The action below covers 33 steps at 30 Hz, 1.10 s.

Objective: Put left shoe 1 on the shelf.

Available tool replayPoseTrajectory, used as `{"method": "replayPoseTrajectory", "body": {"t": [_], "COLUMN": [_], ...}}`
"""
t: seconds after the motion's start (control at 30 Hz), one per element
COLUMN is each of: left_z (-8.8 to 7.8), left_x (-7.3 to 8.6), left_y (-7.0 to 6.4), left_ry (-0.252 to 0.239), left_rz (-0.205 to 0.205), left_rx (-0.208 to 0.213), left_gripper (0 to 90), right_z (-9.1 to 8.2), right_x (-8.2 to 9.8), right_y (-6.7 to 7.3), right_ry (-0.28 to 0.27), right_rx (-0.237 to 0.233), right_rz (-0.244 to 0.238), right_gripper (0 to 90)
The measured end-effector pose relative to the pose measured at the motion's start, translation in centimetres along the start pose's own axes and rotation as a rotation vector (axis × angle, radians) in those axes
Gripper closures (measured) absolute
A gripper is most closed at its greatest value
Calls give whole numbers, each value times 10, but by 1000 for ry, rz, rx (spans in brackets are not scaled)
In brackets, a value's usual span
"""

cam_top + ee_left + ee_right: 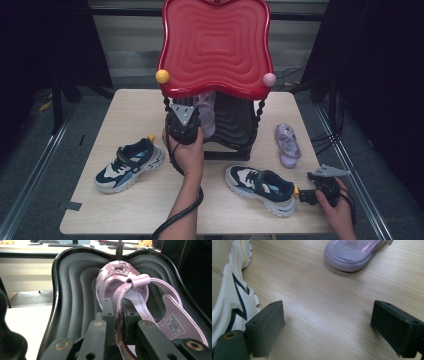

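Pink sandal (130, 290) sits over the black tray (72, 290), under the red tray (216, 45), its strap pinched tight in the left tool (119, 315). Down on the desk (150, 200), the right tool (327, 325) gapes wide and holds nothing, just beside a sneaker (227, 290), the other sandal (352, 252) ahead of it.

Lilac sandal (140, 297) with glittery star; navy-and-white sneakers (129, 165) — yellow heel tabs; red rippled tray (216, 45).
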State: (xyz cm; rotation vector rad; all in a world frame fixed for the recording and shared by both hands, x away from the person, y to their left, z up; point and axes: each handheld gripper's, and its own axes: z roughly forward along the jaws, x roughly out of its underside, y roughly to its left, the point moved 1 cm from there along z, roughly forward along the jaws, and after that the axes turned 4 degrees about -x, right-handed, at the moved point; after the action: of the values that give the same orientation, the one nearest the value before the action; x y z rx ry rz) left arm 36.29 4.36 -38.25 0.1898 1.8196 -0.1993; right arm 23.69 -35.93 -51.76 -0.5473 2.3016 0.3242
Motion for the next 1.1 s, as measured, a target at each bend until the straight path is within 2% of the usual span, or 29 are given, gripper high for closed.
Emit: {"method": "replayPoseTrajectory", "body": {"t": [0.1, 0.23, 0.37, 0.47, 0.6, 0.67, 0.73, 0.83, 0.97, 1.0, 1.1], "left_z": [3, 11, 18, 21, 21, 21, 21, 21, 20, 18, 15], "left_x": [-1, -4, -1, 6, 12, 12, 12, 11, 10, 9, 8], "left_y": [1, -1, -3, -5, -6, -6, -7, -8, -7, -6, -4], "left_ry": [-9, -25, -15, 10, 25, 30, 37, 43, 52, 49, 55], "left_rz": [-8, -5, 3, 26, 23, 23, 45, 53, 61, 69, 76], "left_rx": [-9, -43, -61, -56, -35, -31, -31, -31, -24, -22, -10], "left_gripper": [831, 831, 829, 820, 811, 802, 801, 796, 765, 720, 682], "right_z": [0, 0, 0, 0, 0, 0, 0, 0, 0, 0, 0], "right_x": [0, 0, 0, 0, 0, 0, 0, 0, 0, 0, 0], "right_y": [0, 0, 0, 0, 0, 0, 0, 0, 0, 0, 0], "right_ry": [0, 0, 0, 0, 1, 1, 0, 0, 0, 1, 0], "right_rx": [0, 0, -1, -1, -1, -1, -1, -2, -3, -1, -3], "right_rz": [0, 0, -1, -4, -3, -3, -4, -2, -4, -3, -3], "right_gripper": [108, 108, 108, 108, 108, 108, 108, 108, 108, 108, 108]}}
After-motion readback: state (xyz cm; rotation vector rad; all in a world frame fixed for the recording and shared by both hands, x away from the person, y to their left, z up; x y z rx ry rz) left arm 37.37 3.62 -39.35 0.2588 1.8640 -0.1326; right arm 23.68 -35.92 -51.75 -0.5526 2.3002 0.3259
